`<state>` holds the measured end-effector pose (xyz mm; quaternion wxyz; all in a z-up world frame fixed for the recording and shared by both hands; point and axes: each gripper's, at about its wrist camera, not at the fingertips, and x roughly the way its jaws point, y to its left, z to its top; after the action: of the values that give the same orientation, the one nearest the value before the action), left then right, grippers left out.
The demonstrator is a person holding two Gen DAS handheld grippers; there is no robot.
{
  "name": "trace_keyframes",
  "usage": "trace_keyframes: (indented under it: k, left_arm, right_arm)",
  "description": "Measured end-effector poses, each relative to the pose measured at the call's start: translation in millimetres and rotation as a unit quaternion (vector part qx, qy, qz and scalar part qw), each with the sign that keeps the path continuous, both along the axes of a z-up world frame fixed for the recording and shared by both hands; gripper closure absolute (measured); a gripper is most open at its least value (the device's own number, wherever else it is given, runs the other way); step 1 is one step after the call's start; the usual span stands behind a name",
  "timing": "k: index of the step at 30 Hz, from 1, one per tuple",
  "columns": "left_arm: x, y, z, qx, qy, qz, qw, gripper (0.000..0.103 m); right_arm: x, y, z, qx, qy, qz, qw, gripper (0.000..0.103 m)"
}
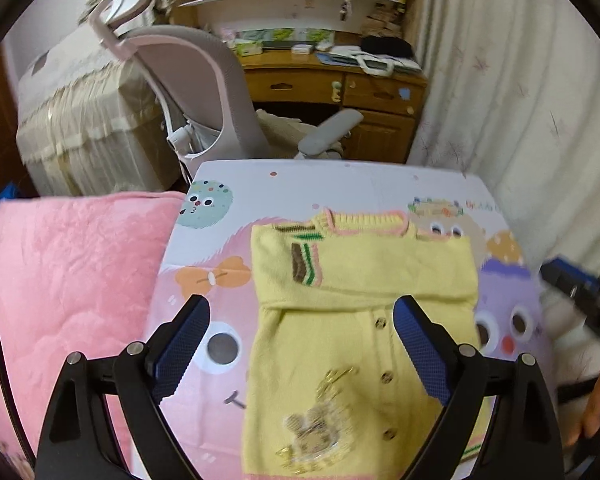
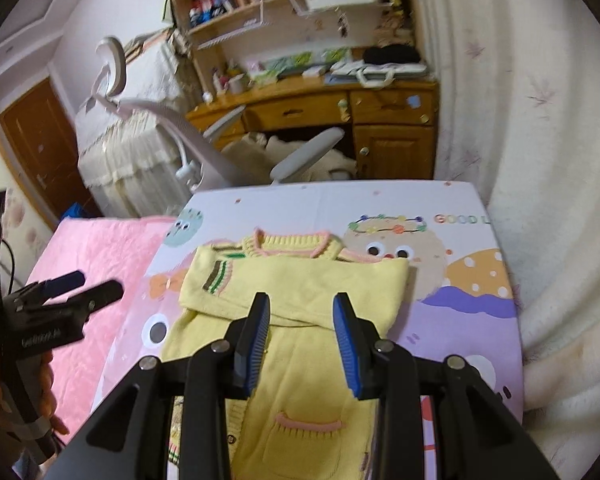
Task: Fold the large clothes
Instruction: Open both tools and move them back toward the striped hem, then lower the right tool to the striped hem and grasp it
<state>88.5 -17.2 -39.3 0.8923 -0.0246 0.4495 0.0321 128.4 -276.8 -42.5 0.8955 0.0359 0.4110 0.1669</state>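
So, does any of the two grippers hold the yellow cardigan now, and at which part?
Nothing is held. The left gripper and right gripper are both open above the yellow cardigan, which lies free.

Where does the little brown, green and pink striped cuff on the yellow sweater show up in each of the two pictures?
Left wrist view: the striped cuff lies left of centre, on the sleeve folded across the yellow sweater, just below its collar.
Right wrist view: the striped cuff sits further left, at mid-height, left of the gripper's fingers.
Shared landmark: the pink-edged collar, just above the cuff.
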Motion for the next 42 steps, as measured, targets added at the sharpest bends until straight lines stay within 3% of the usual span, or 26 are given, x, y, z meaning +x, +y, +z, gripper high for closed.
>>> trace_keyframes:
  k: [7, 14, 21, 30, 42]
  left_arm:
    - [-33, 19, -46, -0.011, 0.040, -0.040, 0.9983, 0.011]
    - [-68, 47, -105, -0.044, 0.092, -0.044, 0.9938, 0.012]
    - [-97, 66, -149, -0.093, 0.139, -0.041, 0.9851, 0.025]
    - [-109, 76, -174, -0.133, 0.157, -0.042, 0.9776, 0.043]
    - [-117, 69, -173, -0.137, 0.144, -0.058, 0.9782, 0.046]
  right_arm:
    - [-34, -16, -30, -0.020, 0.031, -0.026, 0.999, 0.070]
    - [-83, -30, -84, -0.028, 0.094, -0.028, 0.995, 0.070]
    - [-124, -37, -128, -0.040, 0.147, -0.026, 0.988, 0.070]
    - [-138, -40, -155, -0.047, 0.170, -0.037, 0.984, 0.070]
    - [-135, -32, -161, -0.043, 0.156, -0.032, 0.986, 0.070]
